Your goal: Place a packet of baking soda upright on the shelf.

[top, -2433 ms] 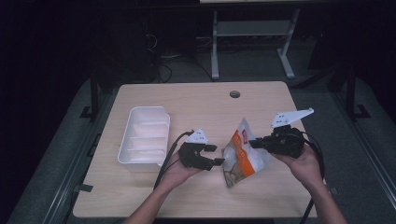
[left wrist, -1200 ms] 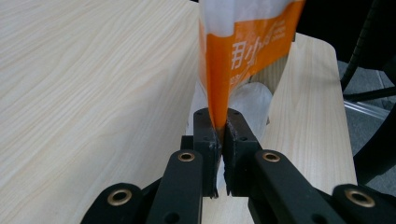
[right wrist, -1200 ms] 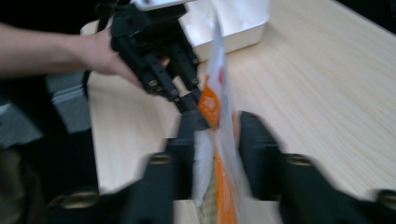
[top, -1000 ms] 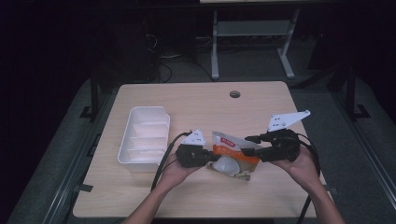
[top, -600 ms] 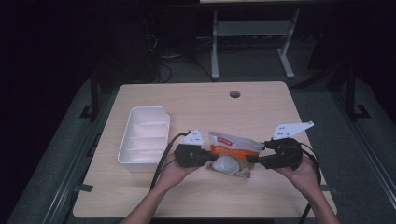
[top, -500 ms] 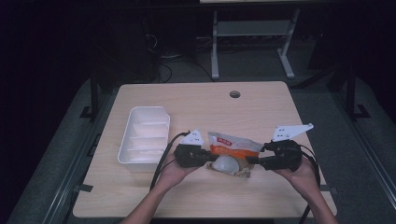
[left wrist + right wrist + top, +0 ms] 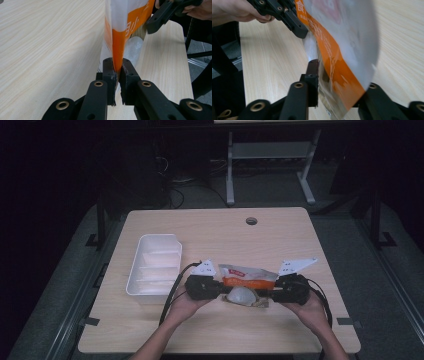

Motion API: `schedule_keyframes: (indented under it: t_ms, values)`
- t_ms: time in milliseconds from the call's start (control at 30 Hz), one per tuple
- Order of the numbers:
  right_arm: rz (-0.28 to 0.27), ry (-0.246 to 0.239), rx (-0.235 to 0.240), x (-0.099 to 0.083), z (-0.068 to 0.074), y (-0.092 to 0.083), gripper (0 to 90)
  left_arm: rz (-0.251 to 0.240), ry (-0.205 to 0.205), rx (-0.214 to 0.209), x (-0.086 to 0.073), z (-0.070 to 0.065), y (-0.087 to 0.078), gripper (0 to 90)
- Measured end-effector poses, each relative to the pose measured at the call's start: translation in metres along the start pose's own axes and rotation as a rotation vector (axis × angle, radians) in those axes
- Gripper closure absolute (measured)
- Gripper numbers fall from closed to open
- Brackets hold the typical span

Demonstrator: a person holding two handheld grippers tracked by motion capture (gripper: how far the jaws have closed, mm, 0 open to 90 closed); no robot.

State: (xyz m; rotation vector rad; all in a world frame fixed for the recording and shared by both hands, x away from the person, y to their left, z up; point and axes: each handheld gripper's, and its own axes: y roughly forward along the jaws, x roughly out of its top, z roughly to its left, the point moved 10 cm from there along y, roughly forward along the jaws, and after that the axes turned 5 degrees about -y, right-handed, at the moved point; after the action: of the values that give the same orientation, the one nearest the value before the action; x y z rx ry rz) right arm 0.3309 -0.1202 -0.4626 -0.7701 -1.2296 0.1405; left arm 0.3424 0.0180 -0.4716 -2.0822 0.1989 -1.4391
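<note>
Left claw (image 7: pixel 117 75) clamps one end of the orange-and-white snack pouch (image 7: pixel 248 278) while the right claw (image 7: pixel 337 82), jaws just closing around the opposite end, stretches it flat over the tabletop (image 7: pixel 225 240).

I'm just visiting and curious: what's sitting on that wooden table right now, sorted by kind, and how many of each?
Snack bags, orange and white: 1, the bag, held between the two tools
White trays with compartments: 1, the tray
Hand-held grippers: 2, the left gripper and the right gripper
Total: 4
</note>
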Motion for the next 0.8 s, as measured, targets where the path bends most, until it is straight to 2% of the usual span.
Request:
schedule_keyframes:
  t_ms: [233,300,600,800]
  values:
    - [-0.011,0.004,0.015,0.003,0.001,0.005,85.7,0.001,-0.012,-0.001,-0.003,0.003,-0.001,81.8]
    - [-0.009,-0.011,0.006,0.003,0.001,0.006,87.9,0.001,-0.015,-0.001,-0.003,0.003,-0.002,80.3]
    - [-0.026,0.004,0.024,0.006,0.002,0.003,89.4,-0.007,-0.022,0.017,-0.005,0.005,-0.006,69.2]
    - [-0.034,0.013,0.026,0.008,0.002,0.0,89.5,-0.016,-0.048,0.025,-0.011,0.009,-0.011,62.0]
